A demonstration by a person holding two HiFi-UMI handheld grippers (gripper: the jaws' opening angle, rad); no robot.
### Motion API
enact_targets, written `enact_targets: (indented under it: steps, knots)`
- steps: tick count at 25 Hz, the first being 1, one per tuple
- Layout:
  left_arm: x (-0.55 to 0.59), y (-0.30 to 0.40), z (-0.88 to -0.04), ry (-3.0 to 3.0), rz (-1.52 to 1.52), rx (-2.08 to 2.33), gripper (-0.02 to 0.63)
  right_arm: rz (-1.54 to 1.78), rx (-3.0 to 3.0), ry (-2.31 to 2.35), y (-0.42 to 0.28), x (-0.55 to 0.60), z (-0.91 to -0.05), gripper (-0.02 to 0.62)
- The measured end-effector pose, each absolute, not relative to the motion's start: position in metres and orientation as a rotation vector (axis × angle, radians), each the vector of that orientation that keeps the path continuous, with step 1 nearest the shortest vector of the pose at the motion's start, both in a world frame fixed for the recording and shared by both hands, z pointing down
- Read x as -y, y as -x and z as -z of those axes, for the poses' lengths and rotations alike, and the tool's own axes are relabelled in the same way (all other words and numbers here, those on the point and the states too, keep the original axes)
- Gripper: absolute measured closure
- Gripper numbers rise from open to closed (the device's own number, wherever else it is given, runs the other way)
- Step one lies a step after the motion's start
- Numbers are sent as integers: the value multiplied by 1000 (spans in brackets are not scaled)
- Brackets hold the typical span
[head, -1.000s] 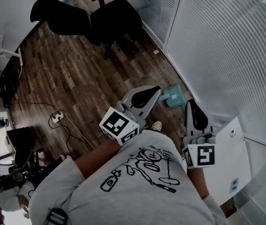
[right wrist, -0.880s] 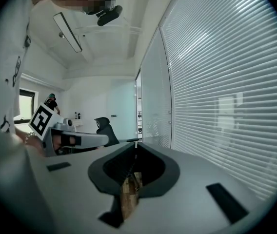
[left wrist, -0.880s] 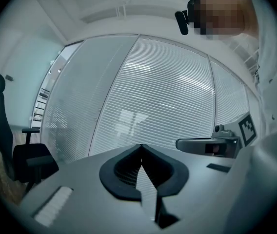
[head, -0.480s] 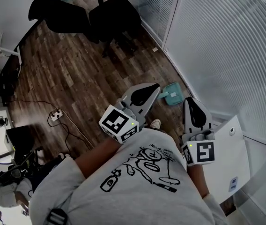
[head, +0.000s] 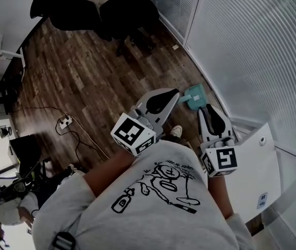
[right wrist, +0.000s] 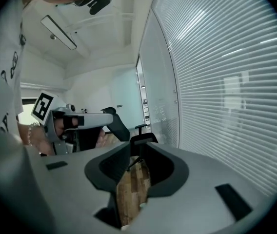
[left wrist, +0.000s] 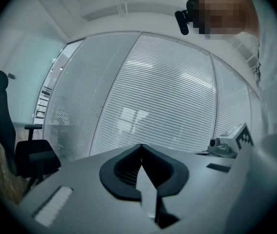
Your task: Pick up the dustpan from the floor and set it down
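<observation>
While the dustpan (head: 194, 95) lies on the floor (head: 85, 77) beside the blinds (head: 252, 51), we aim the right gripper (head: 205, 111) toward it.
Its jaws have just been opening and now stand slightly apart with only floorboards between them, ready, we judge, to take hold. Our left gripper (head: 176, 94) is pressed together, empty and held level, out of the way.

1. Setting: an office room.
2. Two black swivel office chairs (head: 127, 12) stand at the far end of the floor.
3. Curved glass partition walls (head: 252, 51) are covered with horizontal blinds.
4. Dark wood-plank floor (head: 85, 77), with a corded power strip (head: 64, 122) lying on it.
5. Long rectangular ceiling light panel (right wrist: 59, 32) overhead.
</observation>
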State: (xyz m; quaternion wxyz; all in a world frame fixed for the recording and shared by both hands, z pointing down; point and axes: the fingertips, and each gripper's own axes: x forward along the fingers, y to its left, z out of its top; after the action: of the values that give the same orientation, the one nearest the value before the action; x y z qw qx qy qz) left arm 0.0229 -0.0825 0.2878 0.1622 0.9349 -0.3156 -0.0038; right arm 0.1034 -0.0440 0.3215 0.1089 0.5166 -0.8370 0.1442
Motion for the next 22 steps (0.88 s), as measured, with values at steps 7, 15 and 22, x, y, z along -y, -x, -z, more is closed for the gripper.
enact_targets:
  steps: [7, 15, 22]
  knots:
    - [84, -17, -296, -2659, -14, 907, 604, -546, 2439, -1507, -101, 46, -357, 517]
    - [85, -12, -309, -2648, -36, 906, 604, -574, 2340, -1465, -98, 43, -418, 509]
    - [86, -9, -316, -2642, -52, 894, 604, -675, 2299, -1480, -96, 42, -459, 503]
